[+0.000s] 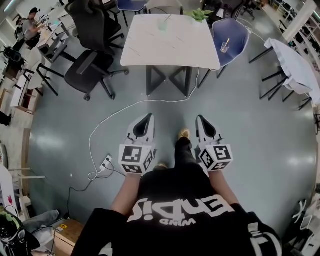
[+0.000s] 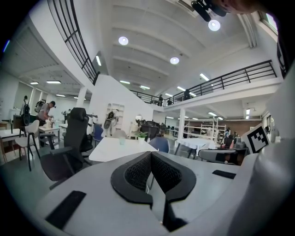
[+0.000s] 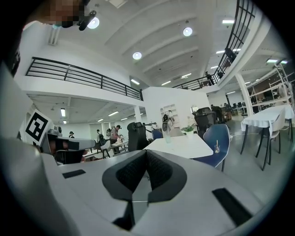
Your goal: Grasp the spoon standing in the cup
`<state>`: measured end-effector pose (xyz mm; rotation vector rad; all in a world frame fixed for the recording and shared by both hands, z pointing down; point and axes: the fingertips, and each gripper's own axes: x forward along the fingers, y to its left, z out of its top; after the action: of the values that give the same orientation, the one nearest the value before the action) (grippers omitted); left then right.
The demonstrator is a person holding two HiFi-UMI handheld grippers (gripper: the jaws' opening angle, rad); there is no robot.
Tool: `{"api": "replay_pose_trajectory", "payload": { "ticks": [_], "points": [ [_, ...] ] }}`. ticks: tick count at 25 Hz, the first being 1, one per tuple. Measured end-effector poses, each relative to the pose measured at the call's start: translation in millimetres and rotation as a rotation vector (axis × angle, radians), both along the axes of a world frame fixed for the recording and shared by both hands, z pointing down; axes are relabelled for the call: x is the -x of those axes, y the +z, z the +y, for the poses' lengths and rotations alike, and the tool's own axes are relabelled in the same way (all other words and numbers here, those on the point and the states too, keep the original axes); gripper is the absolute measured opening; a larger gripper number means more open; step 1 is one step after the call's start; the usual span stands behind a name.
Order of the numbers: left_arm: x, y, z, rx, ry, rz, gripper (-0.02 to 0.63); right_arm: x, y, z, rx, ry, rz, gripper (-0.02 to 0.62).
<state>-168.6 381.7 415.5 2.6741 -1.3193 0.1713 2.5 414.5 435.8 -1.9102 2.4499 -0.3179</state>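
Observation:
A pale green cup [image 1: 163, 24] stands at the far side of the white table [image 1: 170, 47], with a thin handle leaning out of it; it also shows as a small cup [image 3: 168, 137] [image 2: 121, 141] in both gripper views. A clear glass [image 1: 225, 46] [image 3: 216, 148] with a spoon standing in it sits on the blue chair [image 1: 235, 30] by the table's right side. My left gripper [image 1: 148, 116] [image 2: 150, 156] and right gripper [image 1: 200, 118] [image 3: 146, 152] are held side by side over the floor, well short of the table, both shut and empty.
Black office chairs [image 1: 92, 60] stand left of the table. A white cable [image 1: 125, 107] runs across the floor to a power strip [image 1: 106, 162]. A cloth-covered table [image 1: 295, 62] is at the right, a green plant [image 1: 200, 14] on the table's far edge, a person [image 1: 31, 25] at desks far left.

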Motion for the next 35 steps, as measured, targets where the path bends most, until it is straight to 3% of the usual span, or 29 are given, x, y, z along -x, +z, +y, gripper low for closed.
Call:
{"api": "replay_pose_trajectory", "payload": {
  "ticks": [18,35],
  "points": [
    [-29.5,20.7,-82.3,0.029,0.010,-0.016,0.014,-30.6,20.3,-77.2,0.030,0.012,-0.013,0.012],
    [-65.6,5.3,-207.0,0.064,-0.019,-0.018,0.014,-66.2,-3.0,-210.3,0.032,-0.029,-0.044,0.012]
  ]
}}
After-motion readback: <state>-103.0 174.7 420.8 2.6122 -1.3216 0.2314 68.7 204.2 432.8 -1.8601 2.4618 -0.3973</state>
